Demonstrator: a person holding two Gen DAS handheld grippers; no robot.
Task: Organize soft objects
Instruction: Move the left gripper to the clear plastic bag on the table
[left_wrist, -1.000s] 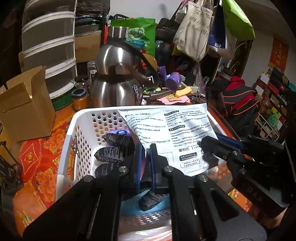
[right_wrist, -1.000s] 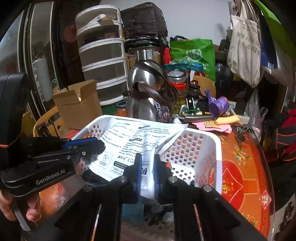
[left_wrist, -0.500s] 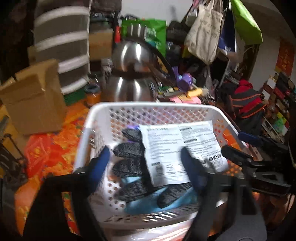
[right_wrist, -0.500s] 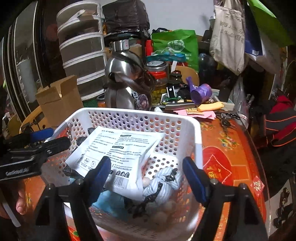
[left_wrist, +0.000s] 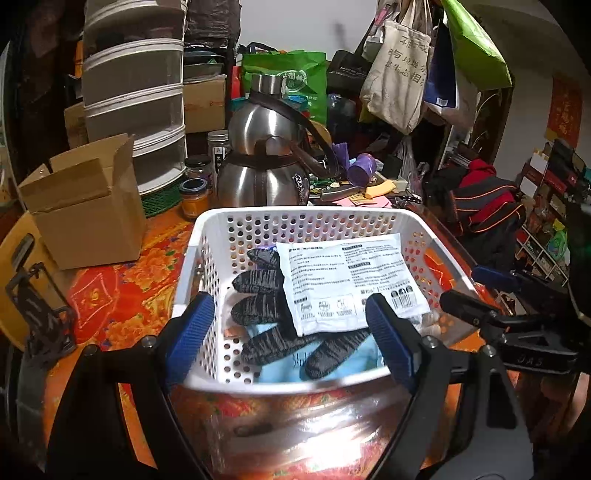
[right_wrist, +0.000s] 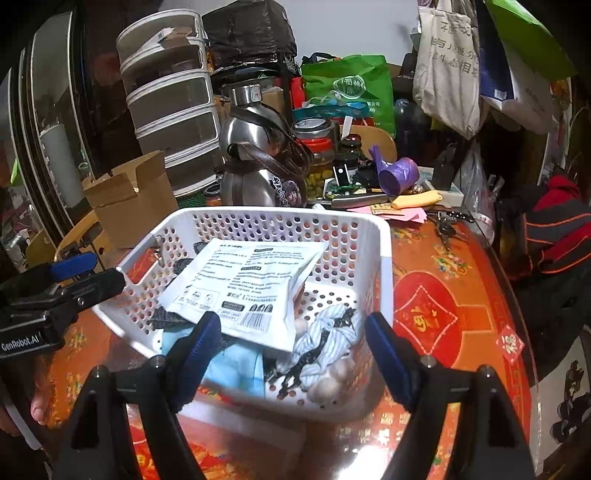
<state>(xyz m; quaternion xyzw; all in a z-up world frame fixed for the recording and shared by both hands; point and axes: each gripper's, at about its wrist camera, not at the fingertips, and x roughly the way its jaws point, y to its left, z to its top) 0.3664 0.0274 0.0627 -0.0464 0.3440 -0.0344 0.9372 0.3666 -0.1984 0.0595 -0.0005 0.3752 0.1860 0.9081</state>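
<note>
A white perforated basket (left_wrist: 295, 216) (right_wrist: 380, 266) stands on the red patterned table. Inside lie a white printed soft pouch (left_wrist: 347, 280) (right_wrist: 251, 284), a dark grey knit glove (left_wrist: 266, 295), light blue cloth (left_wrist: 280, 369) (right_wrist: 229, 365) and a striped blue-white cloth (right_wrist: 328, 336). My left gripper (left_wrist: 291, 343) is open and empty at the basket's near rim. My right gripper (right_wrist: 291, 354) is open and empty, just above the basket's near edge; it also shows in the left wrist view (left_wrist: 480, 295) at the basket's right side. The left gripper shows at the basket's left in the right wrist view (right_wrist: 74, 280).
A steel kettle (left_wrist: 266, 162) (right_wrist: 258, 162) stands behind the basket. An open cardboard box (left_wrist: 85, 199) (right_wrist: 129, 195) and stacked drawers (left_wrist: 133, 96) are at the left. A purple scoop (right_wrist: 395, 173), jars, keys (right_wrist: 447, 225) and bags crowd the back and right.
Both grippers were shut on the white pouch, holding it over the basket. They opened and pulled back, and the pouch now lies in the basket on the glove.
</note>
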